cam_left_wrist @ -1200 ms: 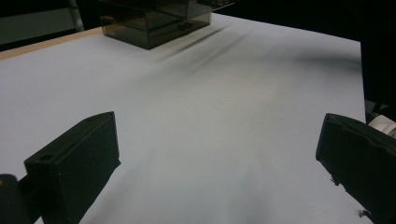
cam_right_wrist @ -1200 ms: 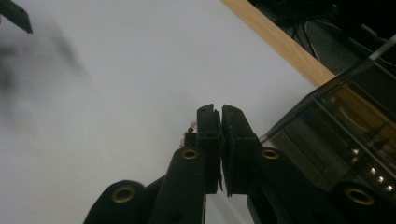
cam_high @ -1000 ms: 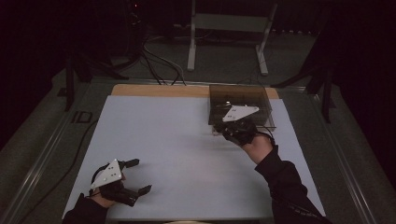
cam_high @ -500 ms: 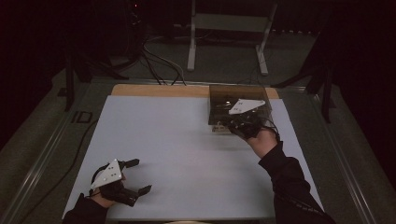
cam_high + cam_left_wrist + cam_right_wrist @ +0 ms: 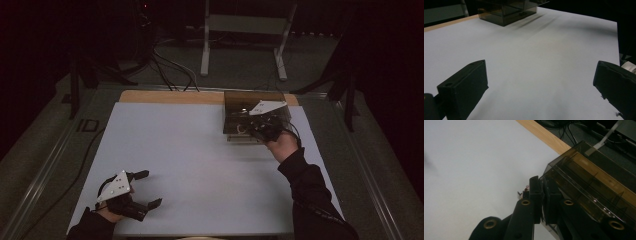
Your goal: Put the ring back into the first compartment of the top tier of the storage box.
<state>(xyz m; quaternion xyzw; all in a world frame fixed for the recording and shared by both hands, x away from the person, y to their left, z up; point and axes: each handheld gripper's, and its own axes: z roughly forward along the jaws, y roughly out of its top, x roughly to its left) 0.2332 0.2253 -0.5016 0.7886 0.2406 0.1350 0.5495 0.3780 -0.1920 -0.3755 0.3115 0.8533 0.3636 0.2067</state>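
While our right hand-held gripper (image 5: 543, 195) sits clenched on the near wall of the smoky transparent box (image 5: 255, 107) at the far right of the surface (image 5: 200, 165), we judge it grasps that thin edge. Its long axis runs across us, left to right. Our left hand-held gripper (image 5: 145, 189) rests released, well apart at the near left corner.

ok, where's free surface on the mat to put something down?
Most of the white mat is bare: the whole middle and far-left stretch, between the left gripper at the near-left corner and the smoked plastic box at the far right. Crowded only at that box, where the right gripper is clamped on its wall.
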